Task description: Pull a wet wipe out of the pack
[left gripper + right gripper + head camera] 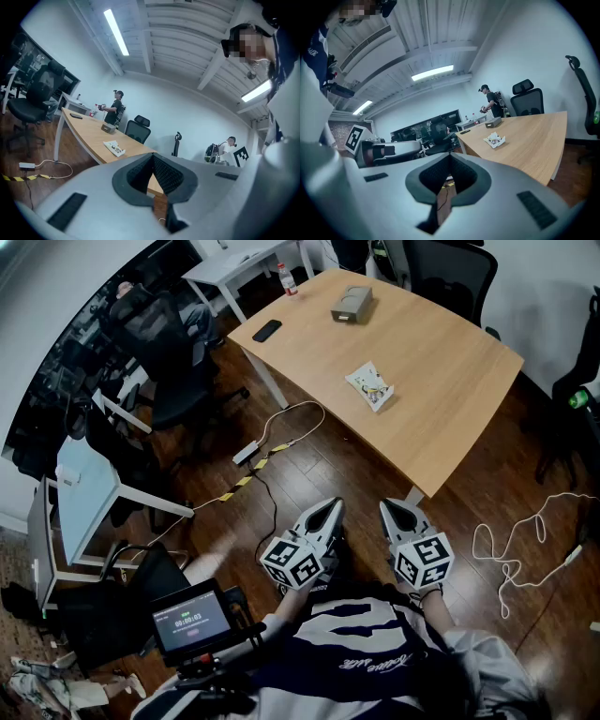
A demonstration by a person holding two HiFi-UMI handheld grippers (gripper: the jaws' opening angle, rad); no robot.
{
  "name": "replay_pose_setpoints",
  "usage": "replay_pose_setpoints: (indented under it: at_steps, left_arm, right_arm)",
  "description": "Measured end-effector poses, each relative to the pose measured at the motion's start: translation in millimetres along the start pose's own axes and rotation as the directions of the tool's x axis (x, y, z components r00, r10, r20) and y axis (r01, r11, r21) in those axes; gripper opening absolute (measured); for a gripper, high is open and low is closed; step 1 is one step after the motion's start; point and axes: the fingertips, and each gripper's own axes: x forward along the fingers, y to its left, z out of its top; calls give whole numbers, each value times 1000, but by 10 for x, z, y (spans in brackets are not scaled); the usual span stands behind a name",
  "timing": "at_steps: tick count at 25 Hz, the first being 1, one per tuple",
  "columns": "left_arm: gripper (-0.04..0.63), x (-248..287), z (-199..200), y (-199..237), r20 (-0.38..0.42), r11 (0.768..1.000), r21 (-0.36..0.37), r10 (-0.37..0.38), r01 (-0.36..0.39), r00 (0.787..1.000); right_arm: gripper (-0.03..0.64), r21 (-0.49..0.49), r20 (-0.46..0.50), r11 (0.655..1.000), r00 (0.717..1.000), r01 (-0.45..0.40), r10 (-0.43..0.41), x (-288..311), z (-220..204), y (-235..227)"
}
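Head view, looking steeply down. The left gripper [331, 512] and the right gripper [394, 510] are held side by side close to the person's body, over the dark wooden floor [309, 460] and well short of the table [450, 381]. Both point roughly level towards the table's near edge.

Tool state – in the left gripper view the two jaws meet at their tips, with only the hollow of the ribbed pads between them and nothing gripped. The right gripper view shows the same: jaws together, empty.

The wet wipe pack [369, 387] lies flat near the middle of the table top, well apart from both grippers and untouched. A grey box [352, 303] lies further back on the table, a flat black object [266, 330] lies near its far left corner, and a bottle [289, 279] stands beyond that corner.

On the floor, a white cable [525, 545] lies in loose loops to the right of the grippers – another cable with a power strip [248, 453] runs to the left of the table leg. A black office chair [173, 343] stands left of the table.
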Motion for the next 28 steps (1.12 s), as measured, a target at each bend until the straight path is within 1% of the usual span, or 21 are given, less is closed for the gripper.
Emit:
replay_pose_setpoints:
  at_steps: [4,8,11,14,18,23,25,28]
  left_arm:
    - [3,174,121,284,13,1000,-4,-29,29,999]
    - [4,389,264,635,-1,997,0,-79,79,997]
    - [3,577,532,992,-10,994,-1,-112,112,994]
    - [4,732,797,1393,-6,992,-8,-126,126,992]
    - [5,912,1024,1919,-6,989,-29,-148,148,989]
    - [4,1148,1085,2427,-31,984,-98,-151,147,988]
    - [4,1263,1047,2522,-53,979,-131,-163,155,985]
    - [5,1457,967,2574,-86,973,-152,-186,172,979]
  right_arm:
    - [-2,17,3,1000,1000,18,-18,328,56,-134]
    - [-2,25,-3,999,999,49,-49,771,152,-257]
    - [-2,42,-3,996,997,79,-79,1191,317,-338]
    - [-2,57,-1,993,994,108,-108,1619,458,-418]
    - [-2,64,10,986,988,156,-157,2118,611,-561]
    - [-2,69,-17,971,974,227,-227,2392,648,-740]
    - [-2,77,-36,962,965,264,-261,2389,627,-825]
    - [-2,95,-51,946,950,311,-307,2374,643,-1012]
